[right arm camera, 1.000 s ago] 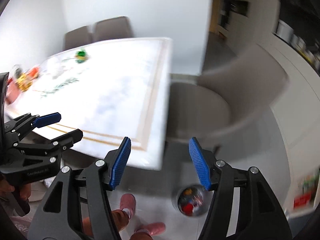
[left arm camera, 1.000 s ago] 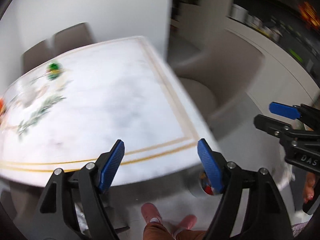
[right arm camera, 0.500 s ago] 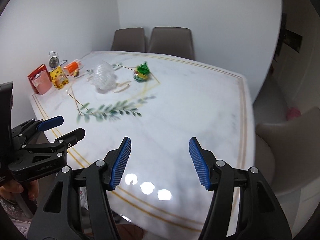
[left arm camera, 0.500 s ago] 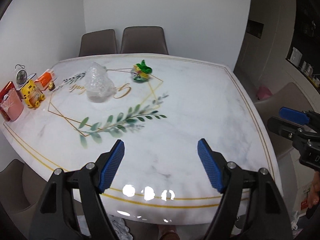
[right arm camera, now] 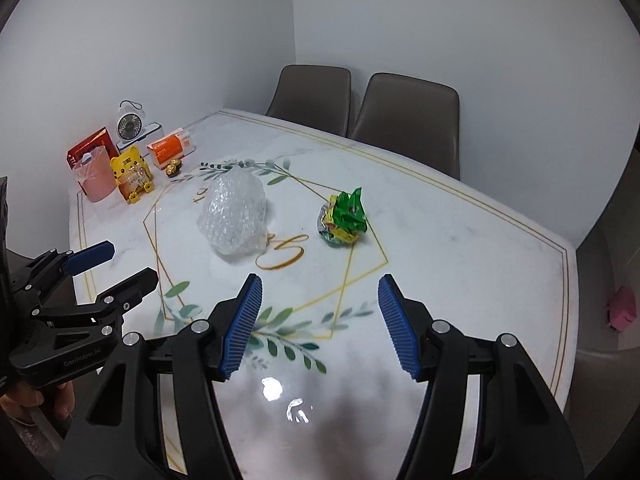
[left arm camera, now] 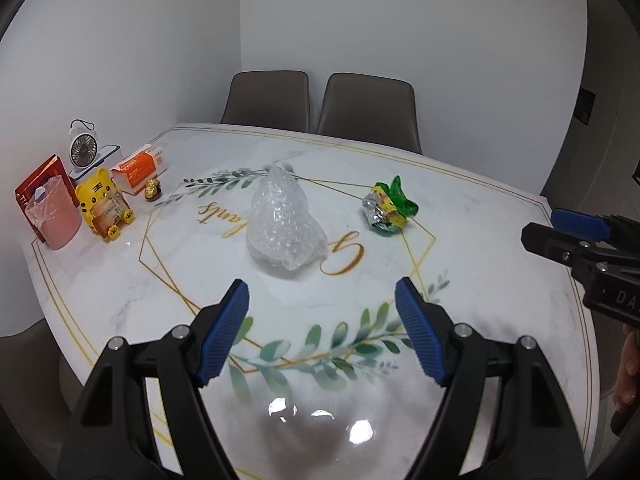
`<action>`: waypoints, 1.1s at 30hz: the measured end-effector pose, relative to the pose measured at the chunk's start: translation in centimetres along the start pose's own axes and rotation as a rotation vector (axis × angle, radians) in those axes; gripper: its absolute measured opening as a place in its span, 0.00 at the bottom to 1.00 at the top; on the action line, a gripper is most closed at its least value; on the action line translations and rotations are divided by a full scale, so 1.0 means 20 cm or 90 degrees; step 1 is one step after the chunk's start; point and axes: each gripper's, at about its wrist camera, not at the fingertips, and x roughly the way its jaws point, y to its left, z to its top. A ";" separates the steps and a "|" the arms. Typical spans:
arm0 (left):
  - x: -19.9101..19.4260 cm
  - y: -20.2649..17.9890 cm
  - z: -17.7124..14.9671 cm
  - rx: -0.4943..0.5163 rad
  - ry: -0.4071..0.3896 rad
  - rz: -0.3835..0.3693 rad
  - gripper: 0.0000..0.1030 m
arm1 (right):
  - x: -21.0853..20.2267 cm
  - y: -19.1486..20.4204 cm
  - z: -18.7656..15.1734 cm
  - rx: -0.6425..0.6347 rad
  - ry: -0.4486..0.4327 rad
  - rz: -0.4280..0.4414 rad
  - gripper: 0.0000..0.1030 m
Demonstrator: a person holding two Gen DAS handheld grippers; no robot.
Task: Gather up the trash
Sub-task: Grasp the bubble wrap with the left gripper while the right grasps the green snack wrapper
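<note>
A crumpled wad of clear bubble wrap [left arm camera: 282,226] [right arm camera: 235,214] lies near the middle of the marble table [left arm camera: 472,248] [right arm camera: 460,240]. To its right sits a crushed green and yellow snack wrapper [left arm camera: 390,208] [right arm camera: 344,219]. My left gripper [left arm camera: 320,328] hovers open above the table's near part, just short of the bubble wrap, with nothing between its blue pads. My right gripper [right arm camera: 318,322] is open too, empty, and points between the two pieces of trash. Each gripper shows at the edge of the other's view.
At the table's far left stand a pink cup [left arm camera: 54,220], a red box [left arm camera: 38,186], a yellow tiger figure [left arm camera: 102,206], a small white fan [left arm camera: 84,152], an orange carton [left arm camera: 140,168] and a gold-wrapped sweet [left arm camera: 152,190]. Two grey chairs [left arm camera: 320,108] stand behind the table.
Both views swung from the table's corner, the floor and a bin over to the tabletop, and both grippers moved closer to the bubble wrap and wrapper. Their jaws stayed as wide as before.
</note>
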 end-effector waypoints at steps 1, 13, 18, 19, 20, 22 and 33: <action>0.03 0.00 0.03 -0.005 -0.002 0.003 0.73 | 0.06 -0.01 0.05 -0.005 0.001 0.002 0.57; 0.59 0.13 0.28 -0.037 0.028 0.038 0.73 | 0.74 -0.09 0.36 -0.026 0.042 0.017 0.57; 0.83 0.19 0.28 -0.038 0.062 0.047 0.73 | 1.02 -0.11 0.37 -0.025 0.075 0.011 0.57; 0.87 0.20 0.27 -0.040 0.068 0.050 0.73 | 1.08 -0.11 0.37 -0.026 0.083 0.010 0.57; 0.90 0.21 0.26 -0.042 0.073 0.053 0.72 | 1.12 -0.11 0.36 -0.027 0.090 0.008 0.57; 0.94 0.23 0.23 -0.042 0.080 0.063 0.62 | 1.19 -0.12 0.34 -0.027 0.105 0.005 0.57; 0.93 0.17 0.21 -0.029 0.073 0.046 0.29 | 1.23 -0.10 0.29 -0.049 0.127 0.026 0.32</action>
